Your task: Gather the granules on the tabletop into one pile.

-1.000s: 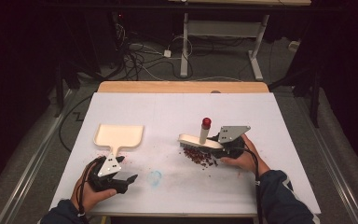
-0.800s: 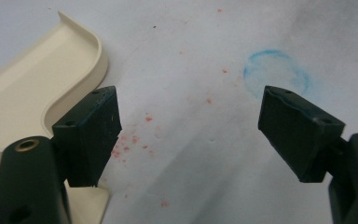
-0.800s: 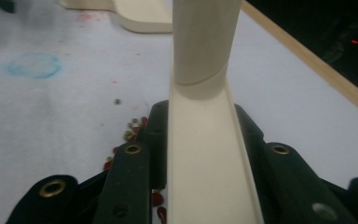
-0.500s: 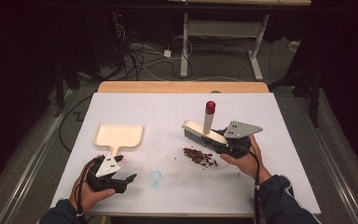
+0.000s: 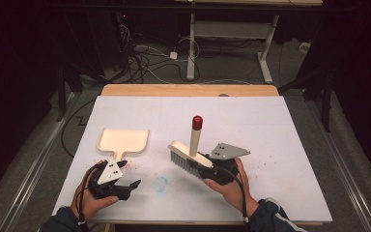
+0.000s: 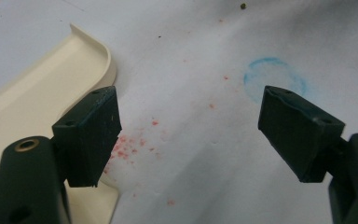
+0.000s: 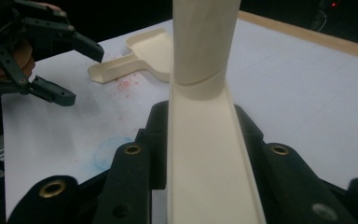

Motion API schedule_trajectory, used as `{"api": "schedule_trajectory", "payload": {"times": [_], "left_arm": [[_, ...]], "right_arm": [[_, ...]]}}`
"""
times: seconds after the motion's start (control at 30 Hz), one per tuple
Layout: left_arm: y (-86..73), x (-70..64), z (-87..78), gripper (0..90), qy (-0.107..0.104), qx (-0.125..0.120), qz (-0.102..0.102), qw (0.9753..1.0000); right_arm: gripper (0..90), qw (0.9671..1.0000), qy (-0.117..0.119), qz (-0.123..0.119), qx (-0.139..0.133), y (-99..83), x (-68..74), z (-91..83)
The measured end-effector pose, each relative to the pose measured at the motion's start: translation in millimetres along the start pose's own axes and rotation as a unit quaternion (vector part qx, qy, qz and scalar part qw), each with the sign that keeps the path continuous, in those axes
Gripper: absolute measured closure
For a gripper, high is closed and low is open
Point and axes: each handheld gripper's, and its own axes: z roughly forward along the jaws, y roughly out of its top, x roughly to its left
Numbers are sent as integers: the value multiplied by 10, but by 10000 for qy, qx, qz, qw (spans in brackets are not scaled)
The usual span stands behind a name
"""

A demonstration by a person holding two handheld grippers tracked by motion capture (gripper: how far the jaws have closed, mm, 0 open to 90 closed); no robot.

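Overhead, high view: right gripper (image 5: 207, 170) pinches the end of the brush (image 5: 189, 158), bristles down on the white table cover (image 5: 280, 145), red-capped handle upright. Left gripper (image 5: 125, 186) rests near the front edge, just beside the dustpan (image 5: 123, 141) handle.
Left gripper view: jaws spread wide with nothing between them; dustpan (image 6: 37, 102) at the left jaw, red crumbs (image 6: 130, 147) scattered on the cover, a blue ring stain (image 6: 274, 79) beyond.
Right gripper view: jaws pressed onto the brush's cream back (image 7: 209, 154); the other gripper (image 7: 70, 72) stands open beside the dustpan (image 7: 144, 56).
Risk: judged from here, the unheld dustpan could slide when crumbs are swept at it.
Risk, second: the end-on pinch may let the brush twist.
Writing: none readable.
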Motion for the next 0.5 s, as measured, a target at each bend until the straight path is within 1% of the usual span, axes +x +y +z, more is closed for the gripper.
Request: {"api": "schedule_trajectory", "payload": {"times": [0.03,0.1,0.17,0.2,0.27,0.33,0.4,0.5], "left_arm": [[1,3,-1,205,-3,19,27,10000],[0,-2,2,205,-13,19,6,10000],[0,-8,2,205,-22,16,9,10000],[0,-6,-1,205,-23,21,31,10000],[0,-4,3,205,-21,14,8,10000],[0,0,7,205,-24,37,11,10000],[3,-3,11,205,-33,48,25,10000],[6,-10,12,205,-45,50,39,10000]], "right_arm": [[669,10000,-51,-43,47,-20,23,35],[670,9996,-189,-143,151,-56,35,96],[670,9992,-340,24,214,-100,0,142],[670,9988,-410,72,259,-119,-26,155],[670,9976,-626,108,262,-142,-75,154],[670,9970,-695,227,247,-150,-130,132],[670,9957,-847,238,283,-154,-160,99],[670,9950,-913,271,299,-171,-195,55]]}}
